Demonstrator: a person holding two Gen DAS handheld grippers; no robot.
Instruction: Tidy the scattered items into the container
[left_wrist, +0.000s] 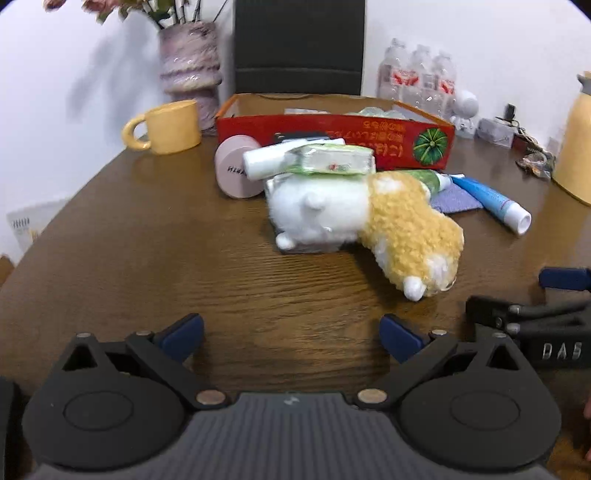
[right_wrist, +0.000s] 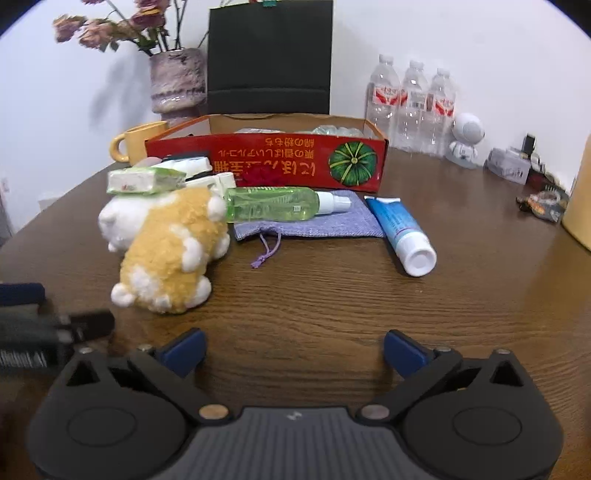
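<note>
A red cardboard box (left_wrist: 332, 136) (right_wrist: 266, 162) stands open at the table's middle back, with a few items inside. In front of it lie a yellow-and-white plush toy (left_wrist: 402, 221) (right_wrist: 173, 247), a green tissue pack (left_wrist: 328, 158) (right_wrist: 144, 181), a white tube (left_wrist: 266, 160), a pink round jar (left_wrist: 234, 171), a green spray bottle (right_wrist: 280, 203), a purple pouch (right_wrist: 321, 221) and a blue tube (left_wrist: 495, 203) (right_wrist: 402, 232). My left gripper (left_wrist: 291, 338) is open and empty, short of the plush. My right gripper (right_wrist: 293, 352) is open and empty over bare table.
A yellow mug (left_wrist: 170, 127) and a vase of flowers (left_wrist: 190, 62) stand at the back left. Water bottles (right_wrist: 410, 107), a small white figure (right_wrist: 465, 140) and clutter sit back right. A yellow jug (left_wrist: 576, 147) is at the right edge. A dark chair (right_wrist: 269, 59) is behind the table.
</note>
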